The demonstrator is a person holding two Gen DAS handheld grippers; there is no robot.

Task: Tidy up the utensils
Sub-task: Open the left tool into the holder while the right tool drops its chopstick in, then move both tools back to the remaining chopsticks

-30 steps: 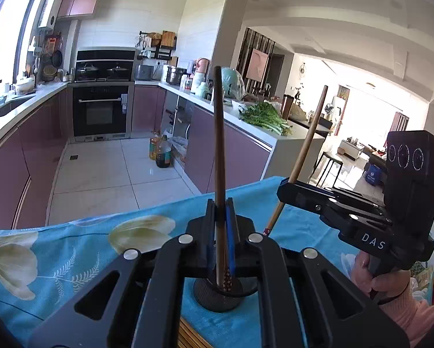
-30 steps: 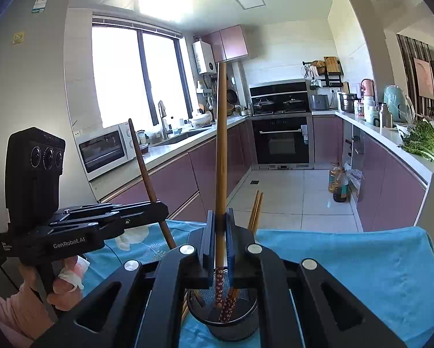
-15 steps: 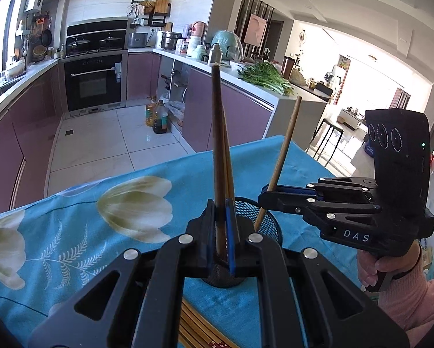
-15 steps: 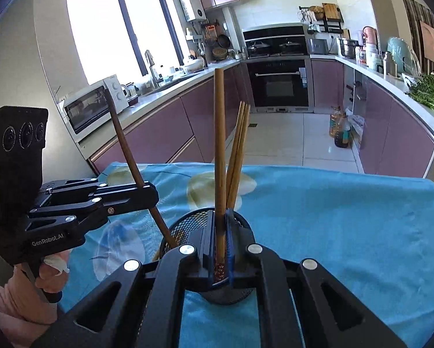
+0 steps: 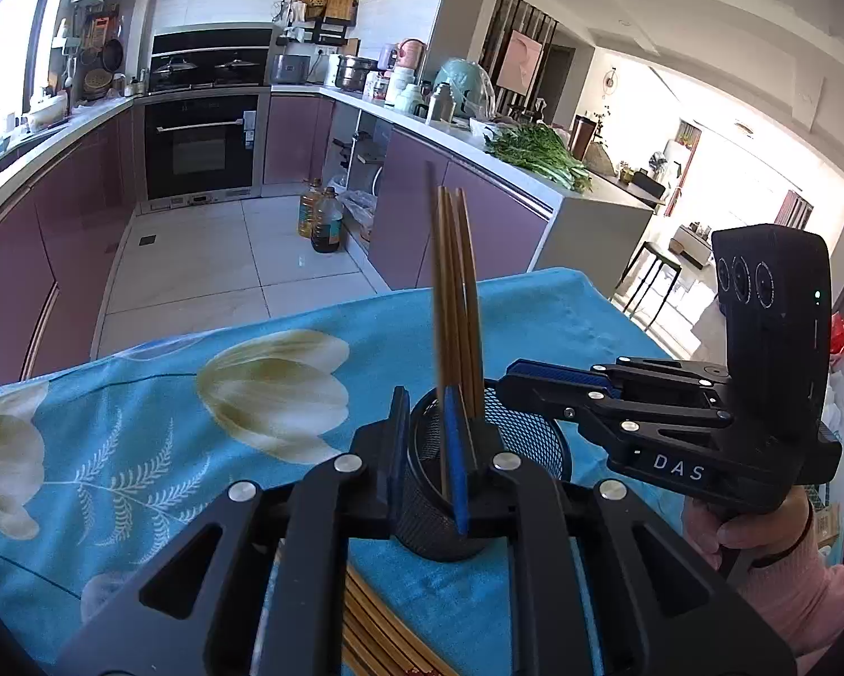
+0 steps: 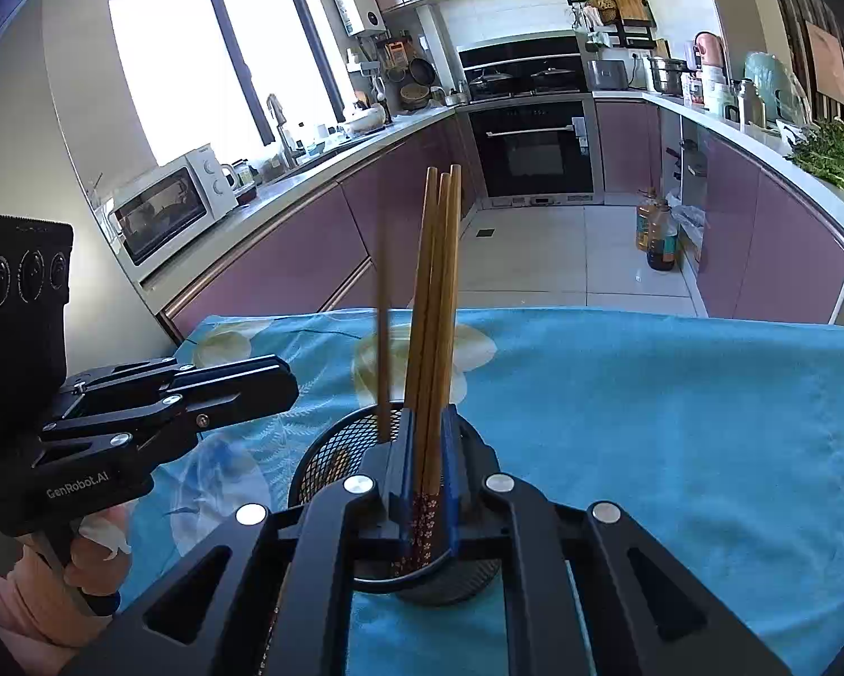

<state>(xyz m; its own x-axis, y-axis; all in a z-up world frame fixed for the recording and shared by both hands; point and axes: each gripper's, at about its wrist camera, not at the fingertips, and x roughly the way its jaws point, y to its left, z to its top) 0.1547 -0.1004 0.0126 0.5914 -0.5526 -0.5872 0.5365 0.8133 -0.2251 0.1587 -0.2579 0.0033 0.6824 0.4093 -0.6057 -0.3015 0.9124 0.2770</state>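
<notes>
Both tools' jaws are opening around slim wooden chopsticks (image 6: 433,304) in round black mesh cup (image 5: 526,436).

Left gripper (image 5: 427,439) and right gripper (image 6: 425,462) angle downward, jaws opening.

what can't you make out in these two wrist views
- Mesh cup base: both views, hidden by gripper bodies.
- Loose chopsticks on the cloth: left wrist view, cut off by bottom edge.
- One chopstick dropping into the cup: right wrist view, motion-blurred.
</notes>
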